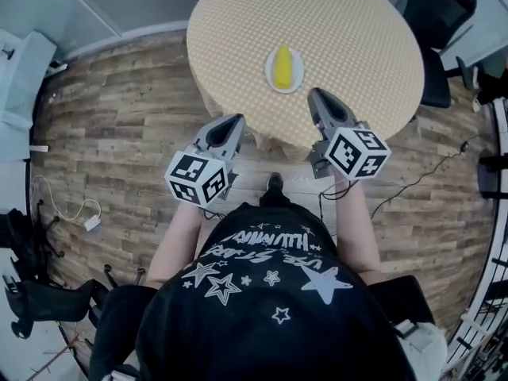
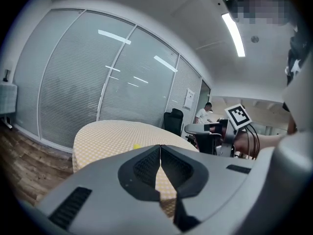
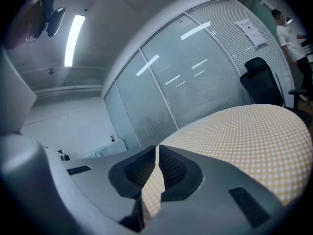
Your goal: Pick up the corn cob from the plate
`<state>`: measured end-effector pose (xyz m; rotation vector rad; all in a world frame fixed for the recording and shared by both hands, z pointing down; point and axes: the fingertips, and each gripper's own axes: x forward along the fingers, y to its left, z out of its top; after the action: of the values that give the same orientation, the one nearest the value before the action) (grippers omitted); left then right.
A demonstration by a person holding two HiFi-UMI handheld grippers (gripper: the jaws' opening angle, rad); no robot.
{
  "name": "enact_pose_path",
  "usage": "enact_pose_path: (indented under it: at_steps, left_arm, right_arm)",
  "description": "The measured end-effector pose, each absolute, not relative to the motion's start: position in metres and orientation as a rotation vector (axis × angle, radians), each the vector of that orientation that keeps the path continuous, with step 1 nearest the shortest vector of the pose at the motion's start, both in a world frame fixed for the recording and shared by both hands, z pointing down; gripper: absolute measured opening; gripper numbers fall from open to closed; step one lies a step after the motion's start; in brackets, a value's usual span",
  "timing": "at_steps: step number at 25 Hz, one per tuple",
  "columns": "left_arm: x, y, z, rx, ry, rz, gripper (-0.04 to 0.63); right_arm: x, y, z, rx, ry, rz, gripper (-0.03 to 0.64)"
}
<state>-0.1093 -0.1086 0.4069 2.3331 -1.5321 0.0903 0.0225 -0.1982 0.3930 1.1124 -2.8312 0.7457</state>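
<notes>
Stands at the near edge of a round table (image 1: 349, 22) under a yellow checked cloth, one gripper in each hand, both aimed forward and nearly level.

Holds the left gripper (image 1: 236, 120) with fingers pressed together at the tips, nothing between them. Holds the right gripper (image 1: 314, 93) the same way, fingers narrowed to a closed slit, empty.

Ahead of both sets of fingertips, in the gap between the two grippers but nearer the right one: a yellow corn cob (image 1: 282, 67) on a small white plate (image 1: 298, 80). Just beyond the right fingertips and a little to their left; well ahead of the left fingertips and off to their right. Touched by neither.

Lying flat, long axis running straight away from the person, roughly in line with the fingers. Narrow tip toward the far side of the table, thick end back toward the fingertips.

From the left gripper view, no more than a small yellow speck just above the left finger.

Left fingertips about at the table's near edge, right fingertips already over the cloth.

Farther off: a black office chair (image 1: 436, 10) beyond the table, to the right of the right fingers; wooden floor (image 1: 119, 109) below; a glass wall with blinds (image 2: 98, 82) past the left fingers
</notes>
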Motion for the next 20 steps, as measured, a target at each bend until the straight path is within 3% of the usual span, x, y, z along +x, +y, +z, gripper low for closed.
enact_pose_path:
  at_steps: [14, 17, 20]
  left_arm:
    - [-0.122, -0.162, 0.417, 2.207, -1.695, 0.143, 0.011]
    - [-0.122, -0.165, 0.418, 2.191, -1.702, 0.154, 0.011]
    - [-0.123, -0.171, 0.422, 2.186, -1.688, 0.181, 0.011]
  right_arm:
    - [0.018, -0.263, 0.436, 0.930, -2.740, 0.924, 0.049]
    - [0.011, -0.262, 0.448, 0.867, -2.704, 0.946, 0.105]
    - [0.004, -0.263, 0.456, 0.839, -2.690, 0.959, 0.218]
